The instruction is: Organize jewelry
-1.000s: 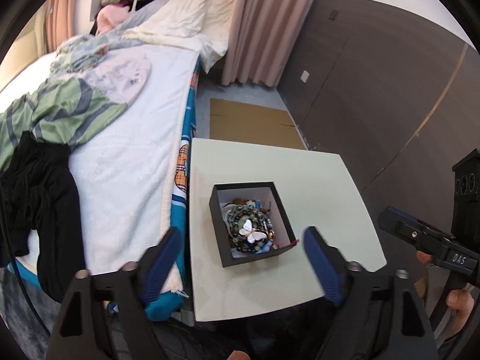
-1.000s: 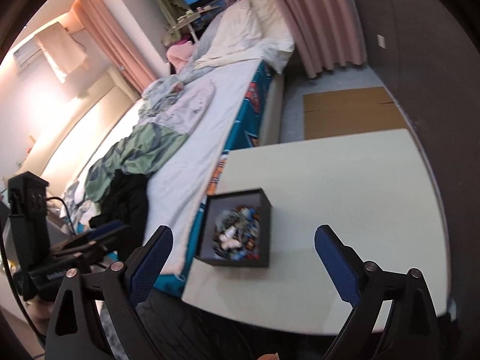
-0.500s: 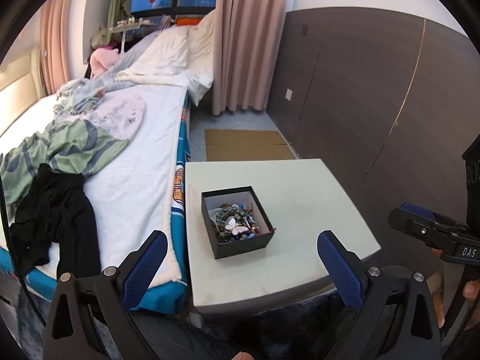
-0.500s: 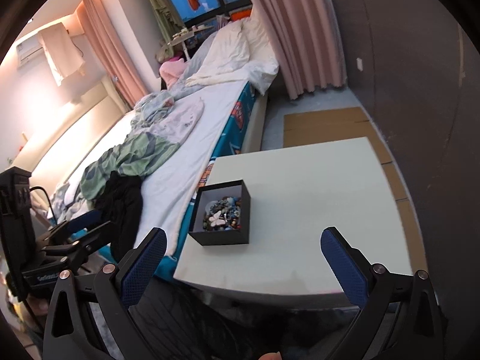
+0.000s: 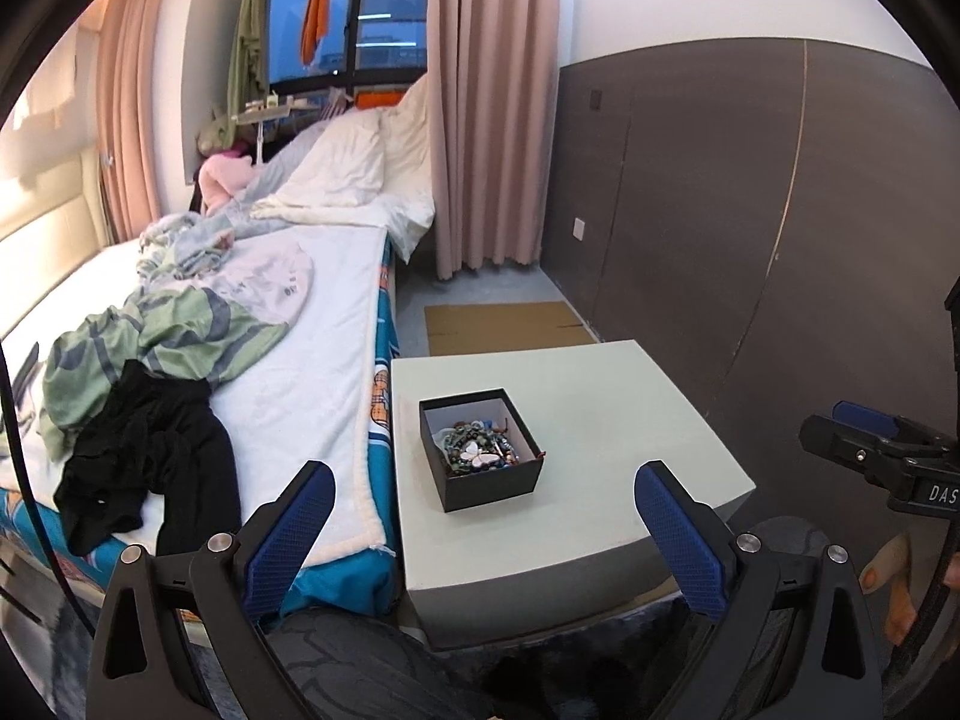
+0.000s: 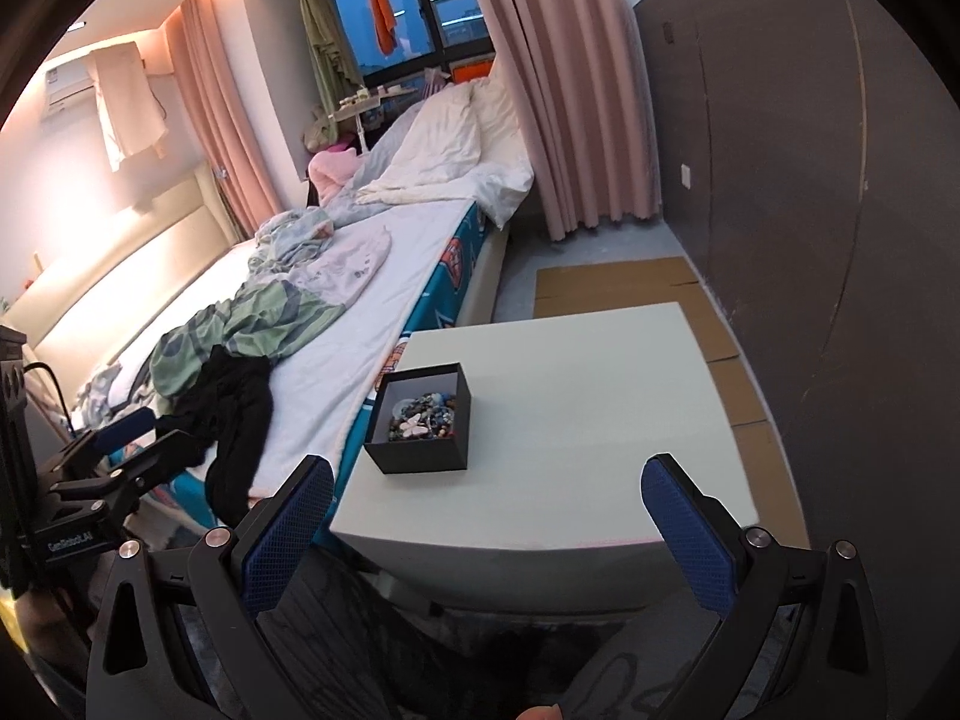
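A black open box (image 5: 480,456) holds a heap of bead jewelry with a white butterfly piece (image 5: 474,453) on top. It stands on the left part of a pale square table (image 5: 600,420). The box also shows in the right wrist view (image 6: 420,420). My left gripper (image 5: 480,534) is open and empty, held back from the table's near edge. My right gripper (image 6: 489,531) is open and empty, also short of the near edge; it also shows at the right of the left wrist view (image 5: 870,444).
A bed (image 5: 288,360) with crumpled clothes runs along the table's left side. A dark panelled wall (image 5: 750,210) stands to the right. Flat cardboard (image 5: 504,327) lies on the floor behind the table. A pink curtain (image 5: 486,108) hangs at the back.
Both grippers have pulled back and tilted up from the table; the box now looks smaller and farther. Both stayed open.
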The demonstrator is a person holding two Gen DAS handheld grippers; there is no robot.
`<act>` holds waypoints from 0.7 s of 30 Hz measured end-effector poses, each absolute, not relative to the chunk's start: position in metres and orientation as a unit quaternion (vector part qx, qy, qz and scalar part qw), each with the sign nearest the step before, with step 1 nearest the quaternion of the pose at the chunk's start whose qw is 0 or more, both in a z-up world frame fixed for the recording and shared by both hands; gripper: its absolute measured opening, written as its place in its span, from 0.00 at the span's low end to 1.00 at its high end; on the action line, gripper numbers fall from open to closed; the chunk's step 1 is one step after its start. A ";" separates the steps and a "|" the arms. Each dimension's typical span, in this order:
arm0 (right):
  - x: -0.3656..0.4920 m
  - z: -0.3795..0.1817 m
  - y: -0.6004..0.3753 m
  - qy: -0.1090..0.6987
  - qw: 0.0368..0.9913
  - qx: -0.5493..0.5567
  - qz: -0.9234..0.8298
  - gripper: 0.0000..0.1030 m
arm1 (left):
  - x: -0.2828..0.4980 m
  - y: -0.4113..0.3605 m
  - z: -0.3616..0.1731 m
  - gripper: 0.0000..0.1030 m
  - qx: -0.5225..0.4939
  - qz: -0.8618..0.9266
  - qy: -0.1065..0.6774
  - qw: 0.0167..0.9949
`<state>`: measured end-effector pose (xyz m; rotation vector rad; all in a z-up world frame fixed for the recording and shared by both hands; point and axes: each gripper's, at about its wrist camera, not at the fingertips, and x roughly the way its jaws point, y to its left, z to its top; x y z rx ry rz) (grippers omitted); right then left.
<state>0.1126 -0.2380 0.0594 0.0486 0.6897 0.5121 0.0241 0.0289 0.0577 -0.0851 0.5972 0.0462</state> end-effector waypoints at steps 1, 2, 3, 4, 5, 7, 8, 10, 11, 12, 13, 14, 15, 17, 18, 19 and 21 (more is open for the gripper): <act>0.109 0.061 -0.240 0.329 0.910 0.024 0.251 1.00 | 0.021 0.028 0.058 0.97 -0.041 0.022 0.290 0.956; 0.105 0.062 -0.241 0.326 0.911 0.024 0.253 1.00 | 0.017 0.028 0.059 0.97 -0.040 0.022 0.287 0.957; 0.103 0.062 -0.241 0.324 0.911 0.024 0.254 1.00 | 0.013 0.027 0.060 0.97 -0.039 0.025 0.282 0.958; 0.099 0.063 -0.242 0.321 0.911 0.023 0.258 1.00 | 0.009 0.027 0.061 0.97 -0.039 0.028 0.278 0.959; 0.097 0.063 -0.242 0.319 0.911 0.021 0.260 1.00 | 0.005 0.027 0.062 0.97 -0.038 0.029 0.272 0.961; 0.089 0.064 -0.243 0.310 0.914 0.016 0.261 1.00 | -0.002 0.026 0.064 0.97 -0.037 0.029 0.263 0.964; 0.086 0.064 -0.243 0.306 0.916 0.015 0.260 1.00 | -0.006 0.026 0.064 0.97 -0.037 0.029 0.258 0.965; 0.080 0.064 -0.243 0.299 0.919 0.014 0.256 1.00 | -0.010 0.026 0.064 0.97 -0.038 0.031 0.252 0.966; 0.077 0.064 -0.244 0.298 0.920 0.013 0.255 1.00 | -0.012 0.026 0.064 0.97 -0.037 0.032 0.252 0.967; 0.074 0.063 -0.244 0.297 0.920 0.012 0.254 1.00 | -0.013 0.025 0.063 0.97 -0.035 0.031 0.252 0.967; 0.071 0.062 -0.244 0.294 0.921 0.010 0.254 1.00 | -0.013 0.024 0.063 0.97 -0.033 0.031 0.252 0.967; 0.070 0.062 -0.244 0.293 0.921 0.009 0.255 1.00 | -0.013 0.023 0.062 0.97 -0.031 0.030 0.252 0.967; 0.069 0.061 -0.243 0.293 0.922 0.005 0.254 1.00 | -0.013 0.022 0.061 0.97 -0.029 0.031 0.251 0.967; 0.068 0.059 -0.243 0.287 0.925 0.001 0.248 1.00 | -0.013 0.021 0.058 0.97 -0.029 0.026 0.252 0.967; 0.067 0.058 -0.244 0.282 0.927 0.003 0.247 1.00 | -0.013 0.020 0.057 0.97 -0.030 0.022 0.254 0.967; 0.066 0.057 -0.245 0.281 0.927 0.006 0.249 1.00 | -0.012 0.020 0.055 0.97 -0.029 0.021 0.256 0.966; 0.067 0.056 -0.248 0.281 0.927 0.016 0.249 1.00 | -0.012 0.018 0.052 0.97 -0.027 0.018 0.258 0.966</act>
